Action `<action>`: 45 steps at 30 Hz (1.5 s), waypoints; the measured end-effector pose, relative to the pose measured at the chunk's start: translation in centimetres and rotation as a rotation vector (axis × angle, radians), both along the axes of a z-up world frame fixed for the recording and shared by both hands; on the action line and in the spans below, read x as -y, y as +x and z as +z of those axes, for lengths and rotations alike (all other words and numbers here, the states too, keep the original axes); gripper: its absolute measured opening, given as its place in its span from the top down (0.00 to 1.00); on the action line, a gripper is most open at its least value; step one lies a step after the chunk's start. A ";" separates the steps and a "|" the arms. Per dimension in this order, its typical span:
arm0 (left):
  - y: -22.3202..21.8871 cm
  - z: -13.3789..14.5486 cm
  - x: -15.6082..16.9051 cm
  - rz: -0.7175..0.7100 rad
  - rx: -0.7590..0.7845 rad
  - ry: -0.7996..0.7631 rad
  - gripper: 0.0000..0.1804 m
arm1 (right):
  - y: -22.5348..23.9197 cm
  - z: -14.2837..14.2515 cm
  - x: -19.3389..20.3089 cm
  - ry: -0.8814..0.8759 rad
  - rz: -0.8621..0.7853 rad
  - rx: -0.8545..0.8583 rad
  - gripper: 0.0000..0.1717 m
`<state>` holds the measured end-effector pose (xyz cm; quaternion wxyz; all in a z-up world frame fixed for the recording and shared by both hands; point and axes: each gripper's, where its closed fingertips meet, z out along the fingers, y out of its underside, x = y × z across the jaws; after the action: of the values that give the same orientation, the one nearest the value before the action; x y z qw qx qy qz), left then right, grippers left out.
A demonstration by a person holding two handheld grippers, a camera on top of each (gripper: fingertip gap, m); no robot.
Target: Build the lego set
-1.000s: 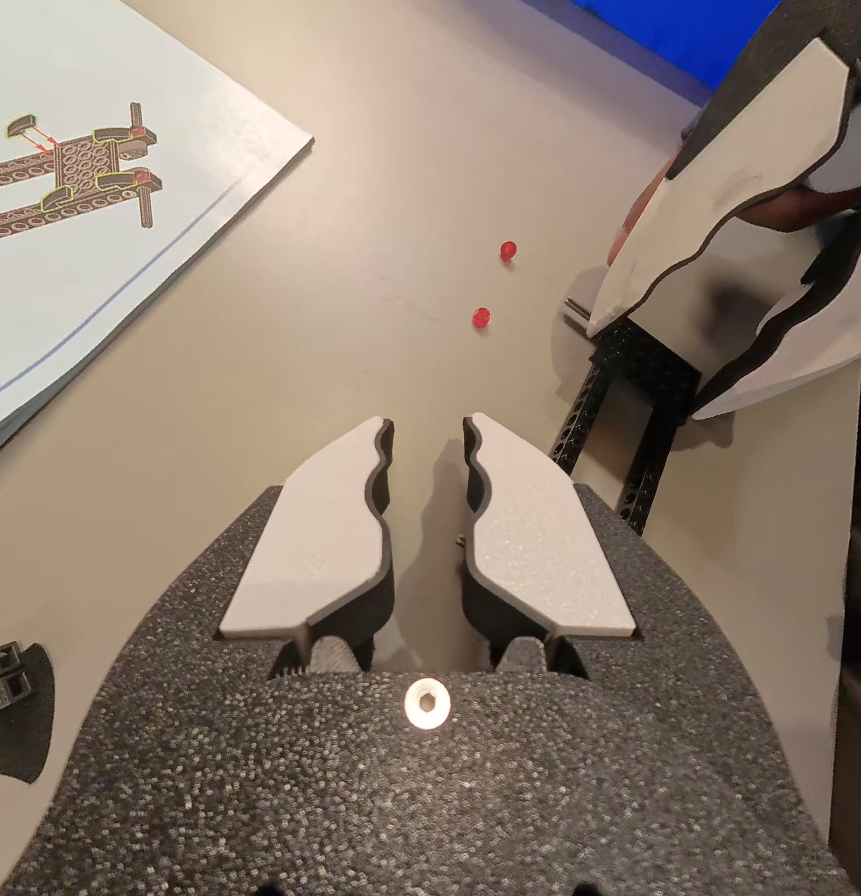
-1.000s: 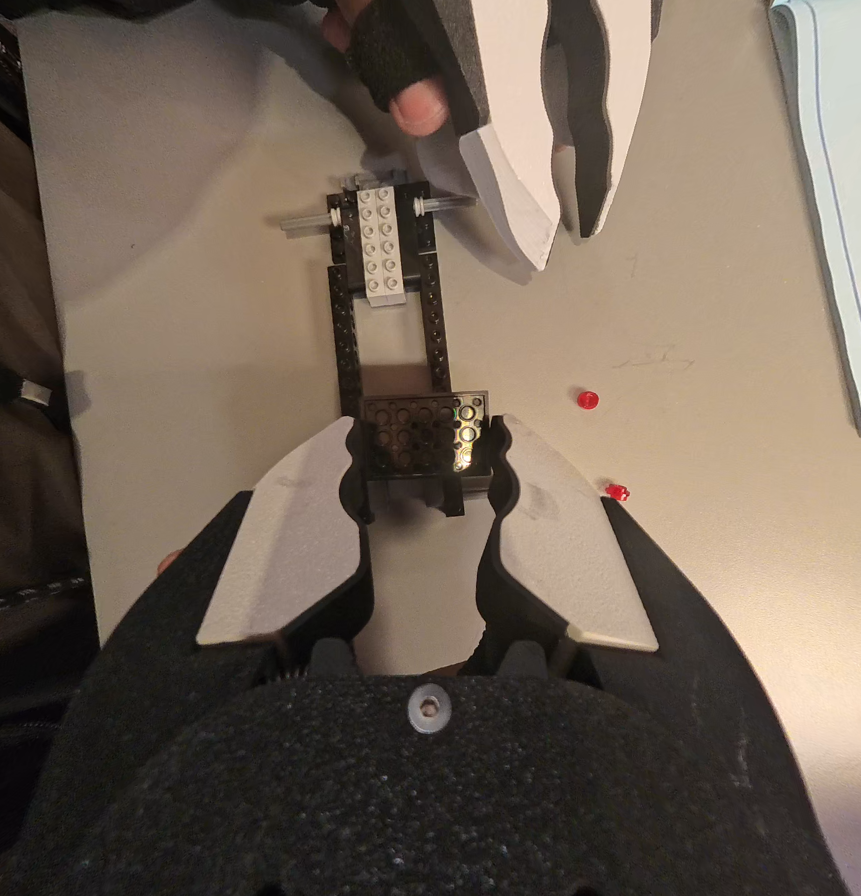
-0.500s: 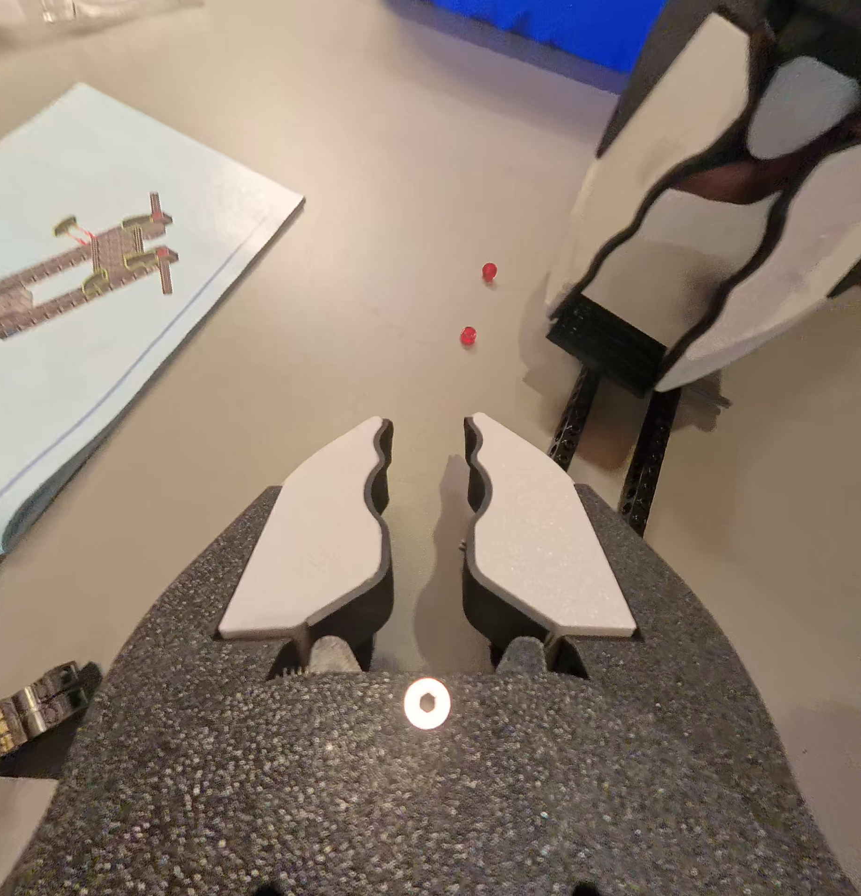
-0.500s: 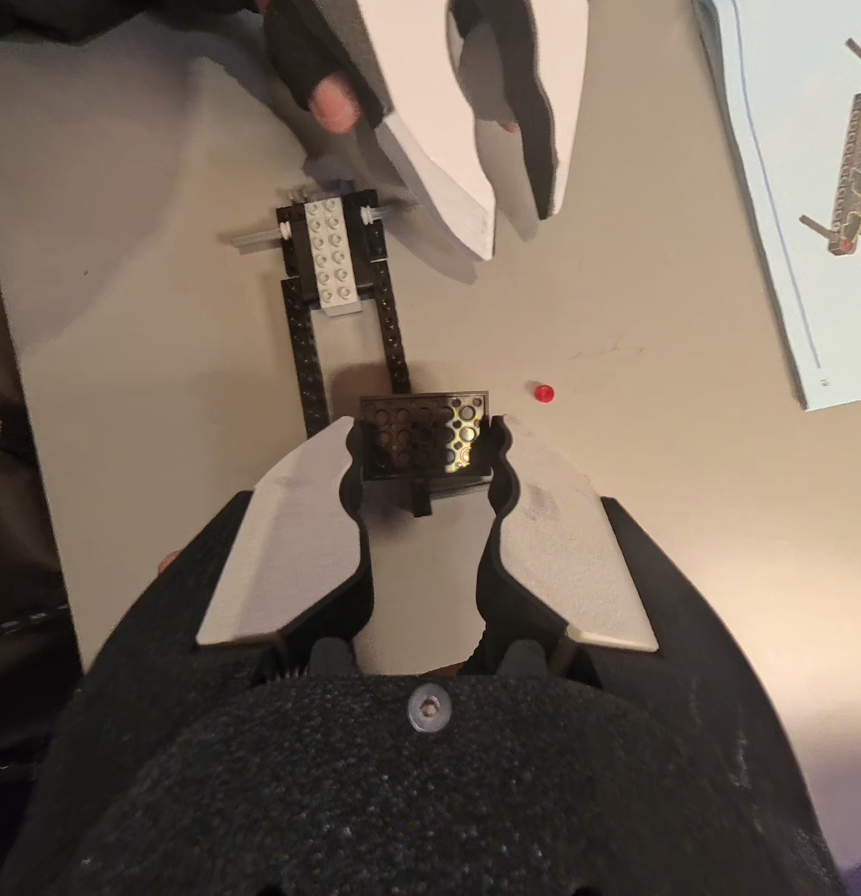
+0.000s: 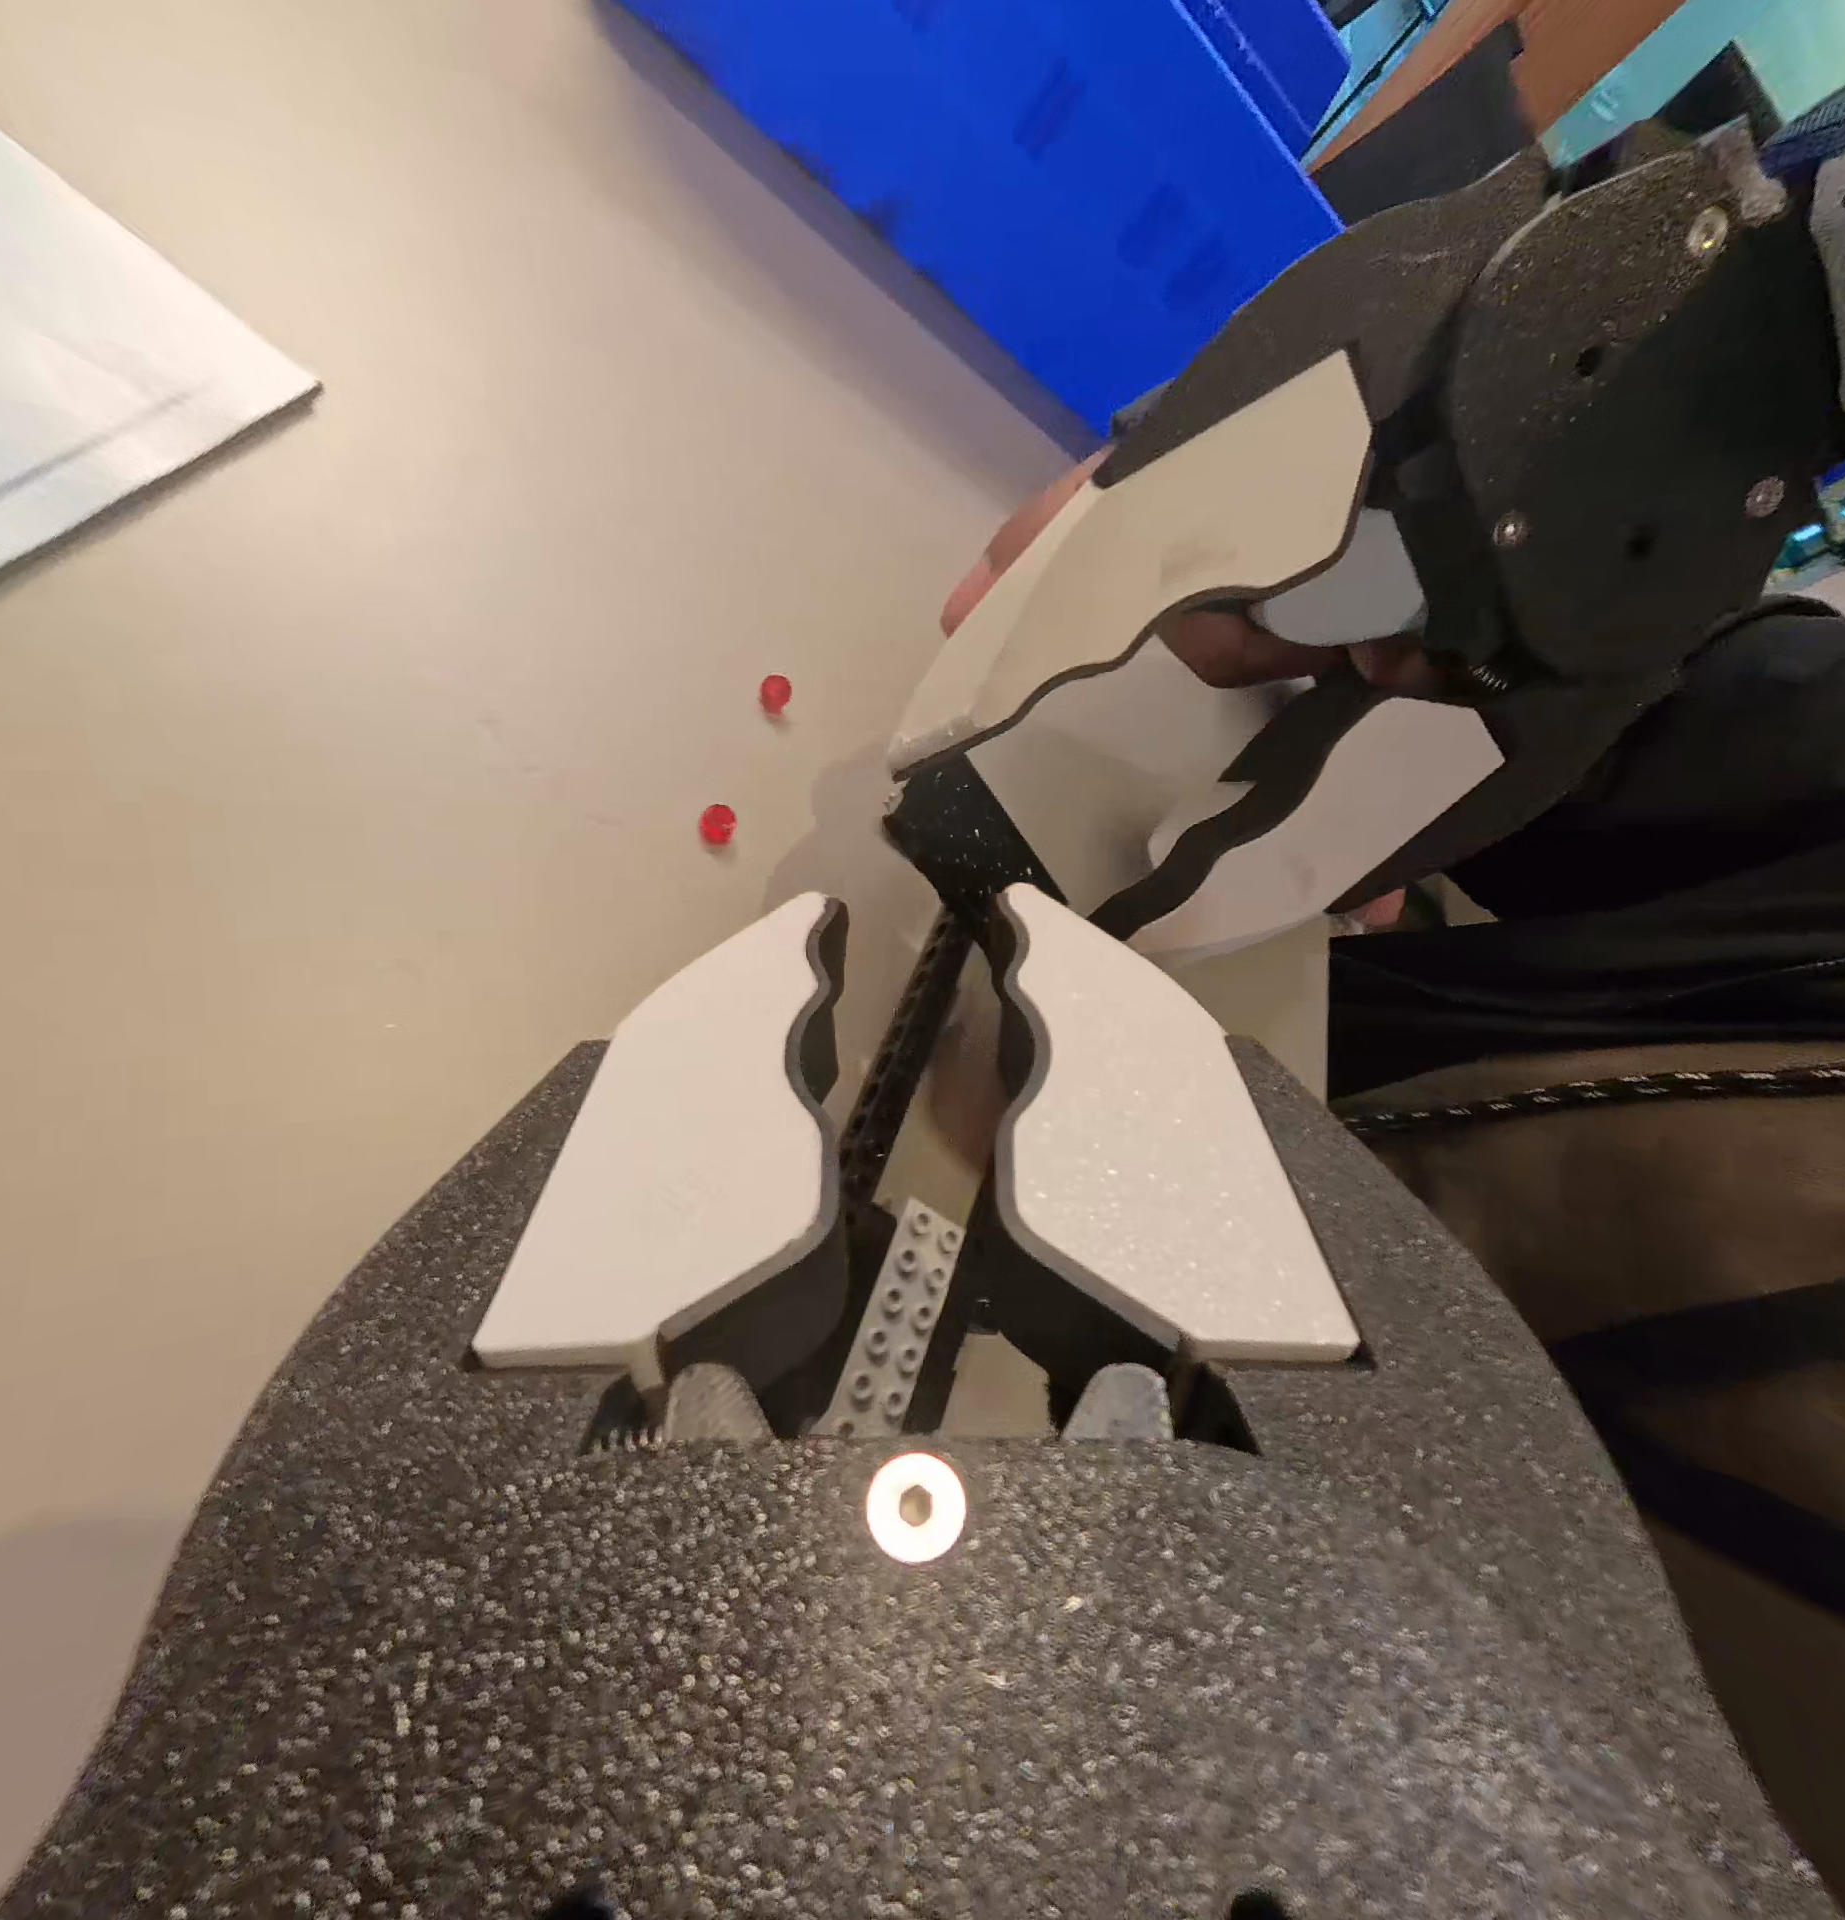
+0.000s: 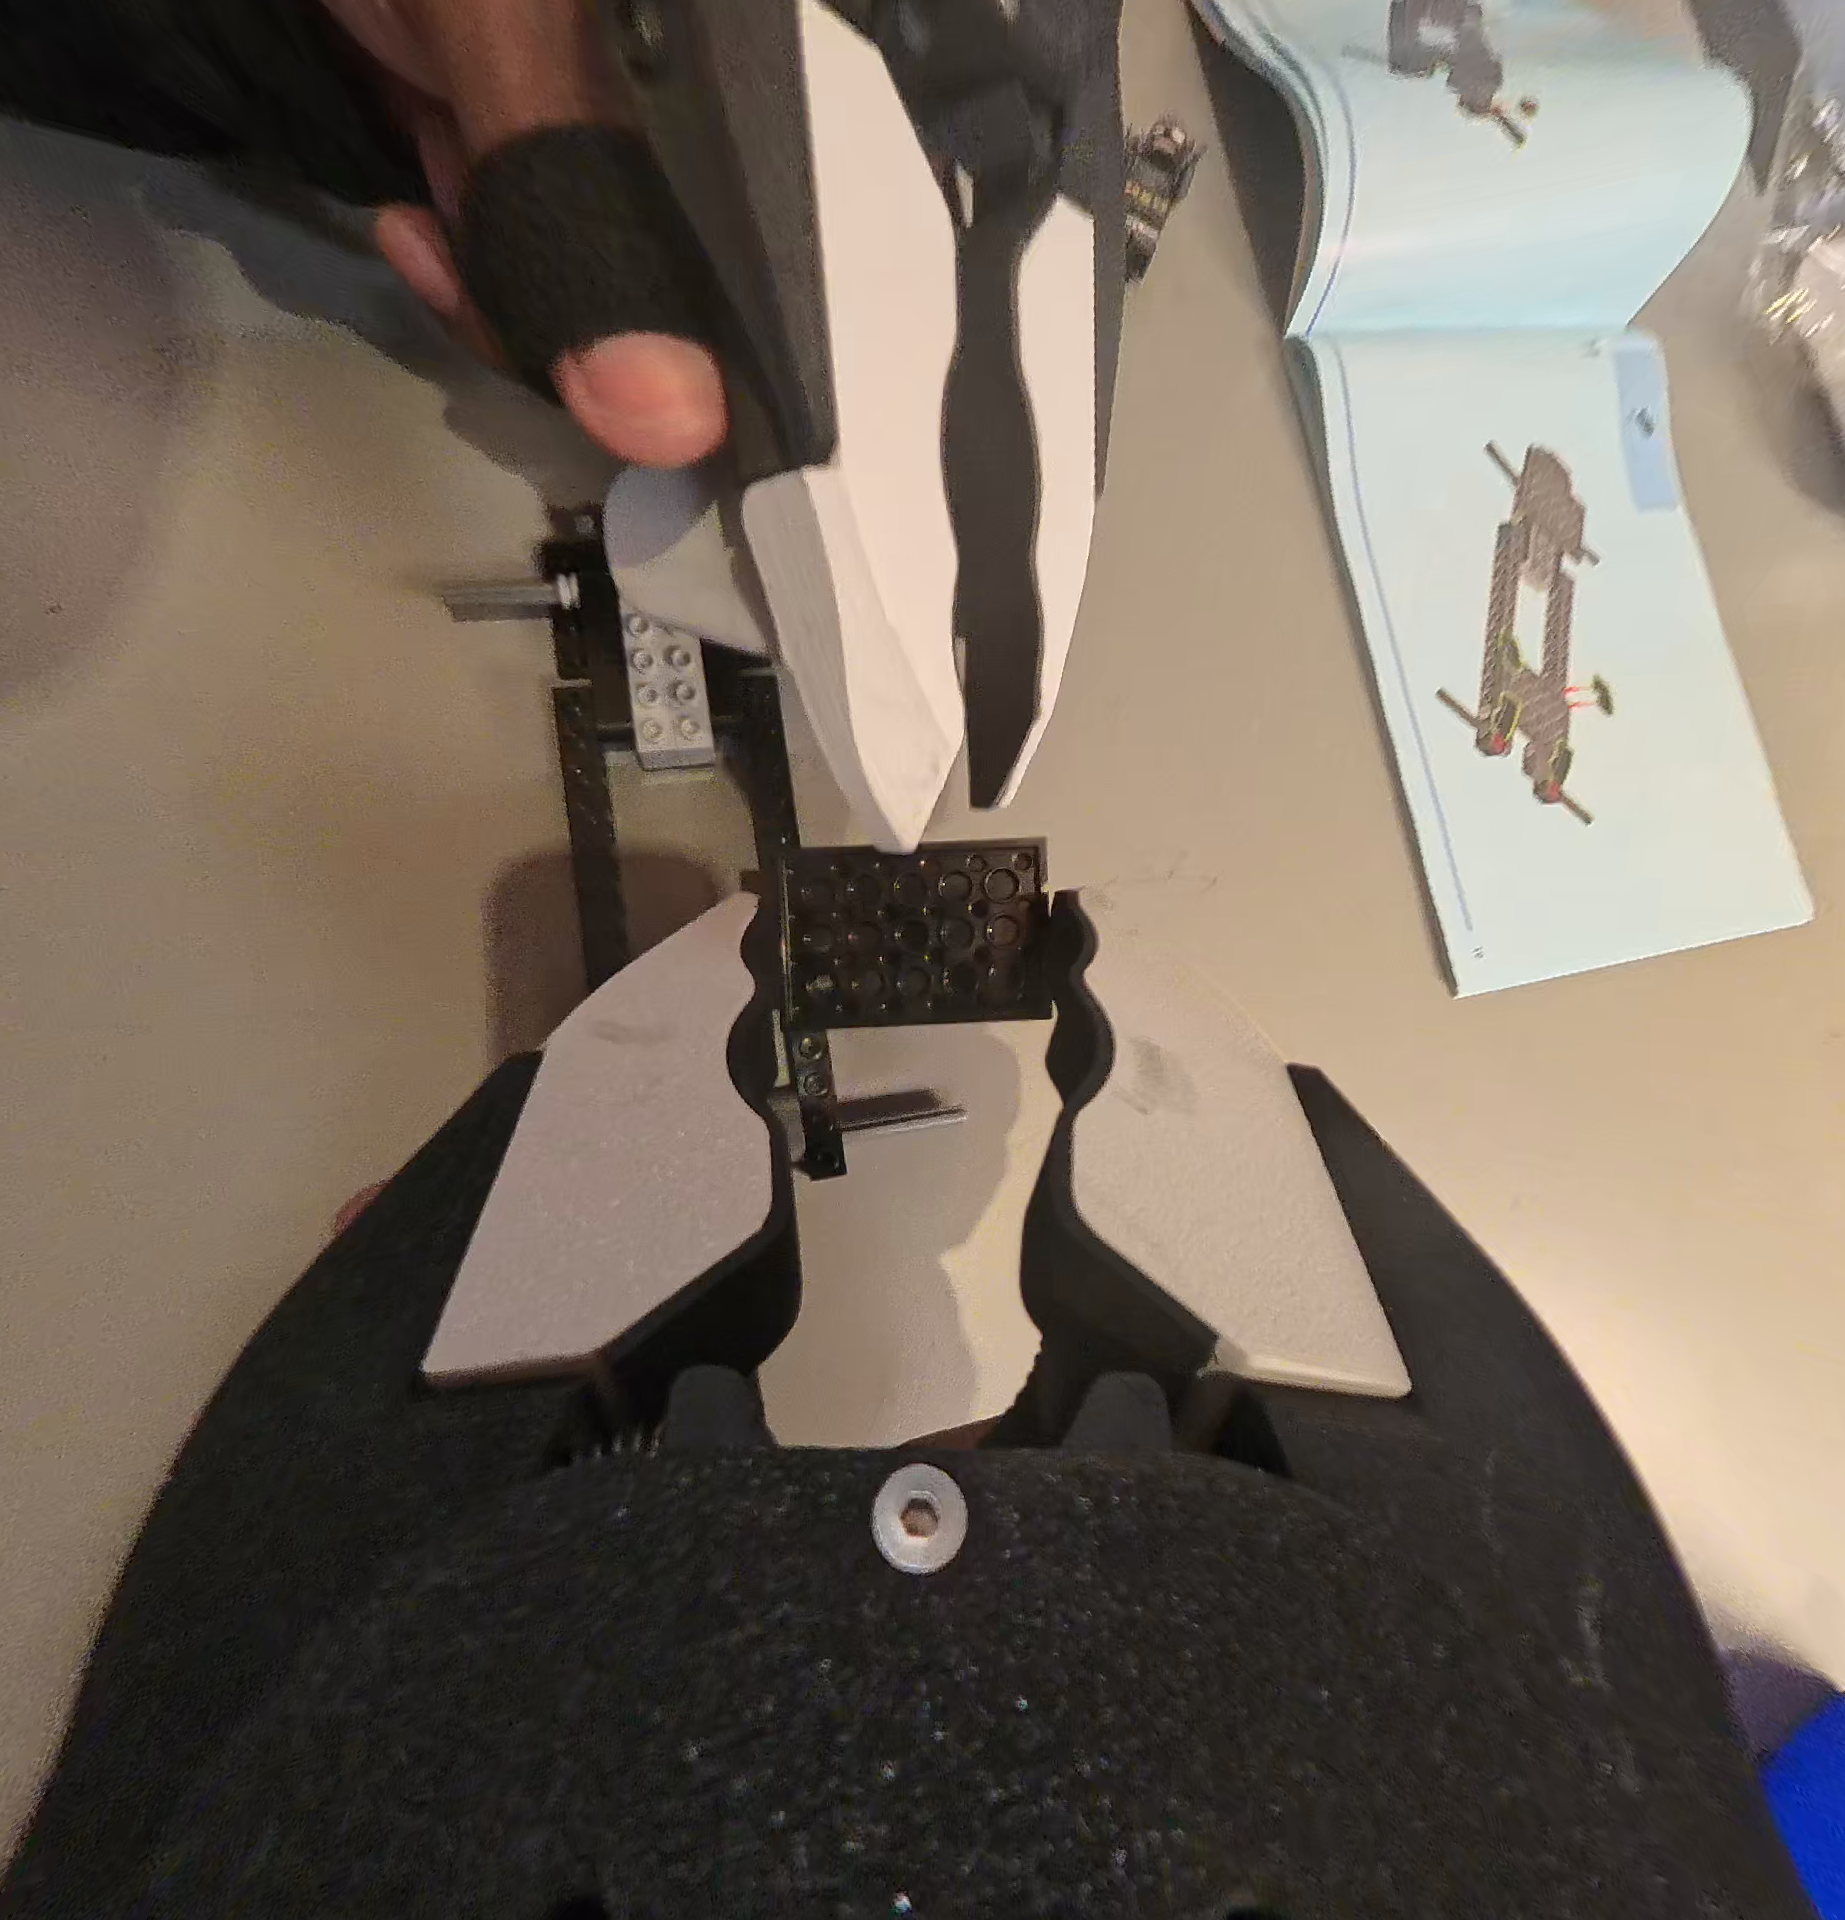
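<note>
My right gripper (image 6: 907, 914) is shut on a black studded plate (image 6: 913, 935) at the near end of a black frame. The frame has two long holed beams (image 6: 596, 831) and a grey plate (image 6: 669, 686) across them. My left gripper (image 5: 923, 914) is open and hovers over the frame. One black beam (image 5: 913, 1049) and the grey plate (image 5: 902, 1330) show between its fingers, and the pads do not press on them. In the right wrist view its fingertips (image 6: 902, 821) reach the black plate's far edge. The right gripper (image 5: 1001, 831) also shows in the left wrist view, with the black plate (image 5: 954, 831) in it.
Two small red round studs (image 5: 776, 691) (image 5: 717, 823) lie on the beige table (image 5: 430, 727), left of the frame. An open light-blue instruction booklet (image 6: 1572, 675) lies to the right in the right wrist view. A blue box (image 5: 1001, 156) stands at the table's far edge. A person's gloved hand (image 6: 627, 384) holds the left gripper. Less than 4 cm separates the two grippers' tips.
My left gripper has moved from beside the frame to over it, so a beam now shows between its fingers. My right gripper has kept its hold on the black plate.
</note>
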<state>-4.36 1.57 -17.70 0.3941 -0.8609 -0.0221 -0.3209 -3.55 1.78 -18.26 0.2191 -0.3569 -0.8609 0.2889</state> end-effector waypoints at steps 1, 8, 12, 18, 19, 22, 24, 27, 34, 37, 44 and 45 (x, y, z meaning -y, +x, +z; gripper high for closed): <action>0.4 0.0 0.0 -0.011 0.012 -0.002 0.85 | -0.1 0.3 0.1 0.009 0.005 -0.020 0.71; 1.3 0.5 -0.4 -0.045 -0.002 0.036 0.98 | -0.1 1.4 1.1 0.016 0.055 -0.118 0.73; 1.5 0.5 -0.4 -0.092 -0.104 0.091 0.99 | 0.1 1.5 0.4 -0.010 0.024 -0.116 0.68; 1.3 0.4 -0.4 -0.152 -0.358 0.223 0.99 | 1.5 1.7 -0.7 -0.135 0.009 -0.073 0.68; 1.4 0.7 -0.3 -0.167 -0.413 0.262 0.99 | 1.9 1.7 -0.7 -0.167 0.016 -0.060 0.69; 1.8 1.5 -0.1 -0.209 -0.584 0.382 1.00 | 2.5 1.6 -0.9 -0.209 0.017 -0.059 0.71; 2.1 1.7 -0.1 -0.227 -0.678 0.437 1.00 | 2.7 1.7 -0.9 -0.189 0.028 -0.098 0.74; 1.9 1.5 -0.3 -0.208 -0.751 0.447 1.00 | 3.2 1.4 -0.4 -0.161 0.043 -0.132 0.75; 1.9 2.4 -0.9 -0.143 -0.829 0.499 1.00 | 2.7 1.4 0.1 -0.192 -0.065 -0.197 0.83; 2.3 2.6 -0.9 -0.139 -0.849 0.528 1.00 | 2.2 1.8 -0.6 -0.152 -0.125 -0.261 0.96; 3.3 1.4 0.4 -0.254 -0.783 0.501 0.94 | 2.7 1.2 -1.3 0.035 -0.093 -0.388 0.97; 3.5 1.2 0.7 -0.278 -0.741 0.482 0.89 | 2.9 1.0 -1.2 0.080 -0.077 -0.407 0.97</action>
<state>-0.89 0.88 -16.46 0.5176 -0.7962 0.3110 -0.0374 -0.69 3.00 -17.24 0.4132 -0.3148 -0.7954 0.3122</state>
